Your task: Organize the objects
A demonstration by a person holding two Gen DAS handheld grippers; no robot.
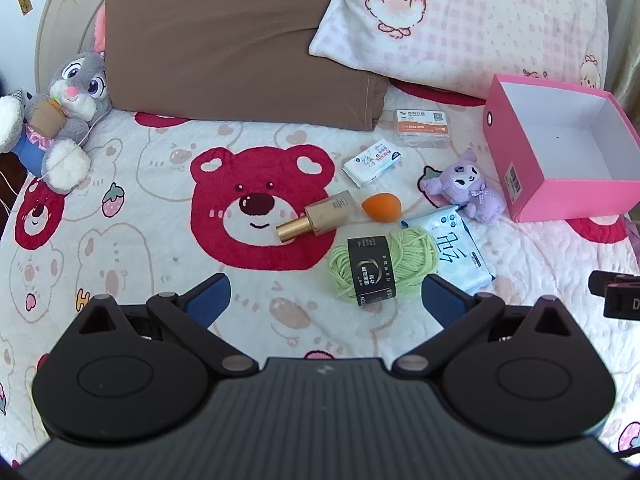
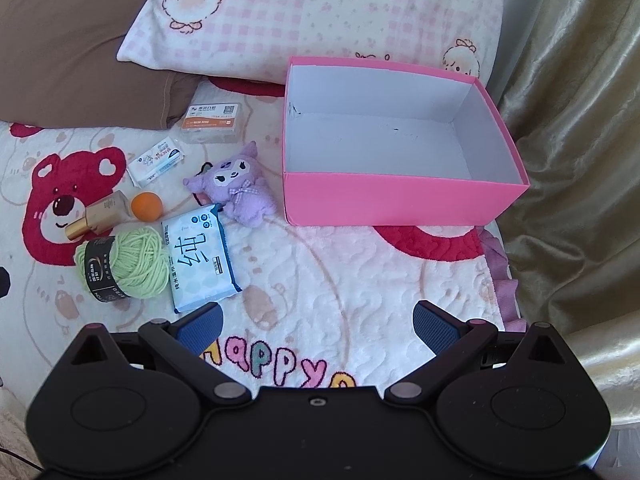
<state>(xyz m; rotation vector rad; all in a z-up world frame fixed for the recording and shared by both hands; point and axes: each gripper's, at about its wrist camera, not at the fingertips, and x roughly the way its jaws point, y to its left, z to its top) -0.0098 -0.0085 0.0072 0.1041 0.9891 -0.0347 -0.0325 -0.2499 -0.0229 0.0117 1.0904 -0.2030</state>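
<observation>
Right wrist view: "Happy" lettering on blanket (image 2: pixel 360 280), below pink box (image 2: pixel 400 200)

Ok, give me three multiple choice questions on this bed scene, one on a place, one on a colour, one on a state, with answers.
1. Where is the orange sponge?
A. inside the box
B. beside the gold bottle
C. on the pillow

2. What colour is the yarn ball?
A. light green
B. blue
C. red

3. What is the state of the pink box?
A. closed with a lid
B. open and full
C. open and empty

Answers: 1 B, it lies on the blanket just right of the bottle. 2 A, its strands are pale green under a black label. 3 C, only bare white walls and floor show inside.
</observation>
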